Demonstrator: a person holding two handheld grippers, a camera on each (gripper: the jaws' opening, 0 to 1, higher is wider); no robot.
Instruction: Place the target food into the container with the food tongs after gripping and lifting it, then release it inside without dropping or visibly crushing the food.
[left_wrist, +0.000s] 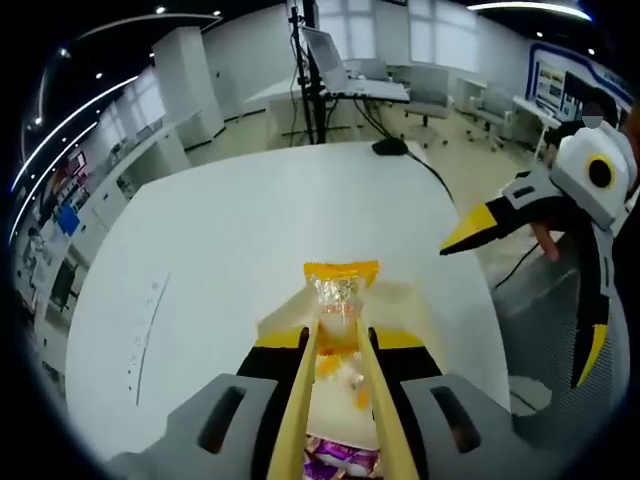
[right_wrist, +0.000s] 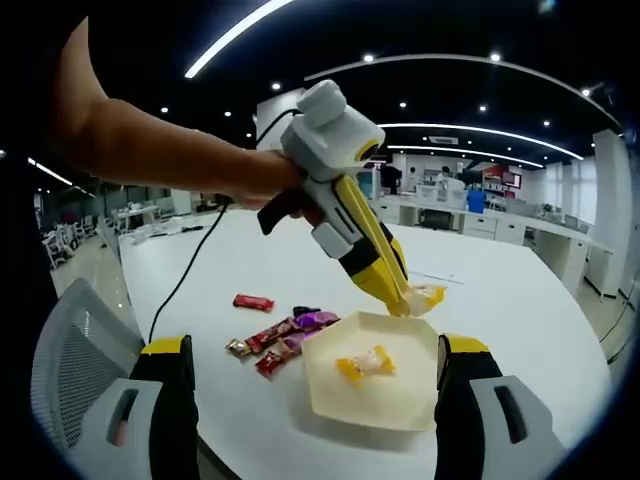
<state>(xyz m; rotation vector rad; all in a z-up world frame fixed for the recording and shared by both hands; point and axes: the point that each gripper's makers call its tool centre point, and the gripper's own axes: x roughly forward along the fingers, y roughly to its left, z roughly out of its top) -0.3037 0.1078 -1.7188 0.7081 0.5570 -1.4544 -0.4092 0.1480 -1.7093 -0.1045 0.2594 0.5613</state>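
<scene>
My left gripper (right_wrist: 407, 300) pinches a clear, orange-ended candy packet (left_wrist: 339, 300) over the far rim of the pale-yellow hexagonal dish (right_wrist: 400, 400). Right gripper (right_wrist: 315, 375) spread wide, idle. Next: move inward, lower, ease open gently beside the wrapped orange candy (right_wrist: 365, 363).

left view close above table (left_wrist: 220, 240), right view farther back

You are in an open-plan office: your white table (left_wrist: 250, 240) stands among rows of desks (right_wrist: 500, 222) with monitors, swivel chairs (left_wrist: 430, 100), a laptop (left_wrist: 325, 50) on a stand, and ceiling spotlights (right_wrist: 490, 57) with strip lighting overhead.
</scene>
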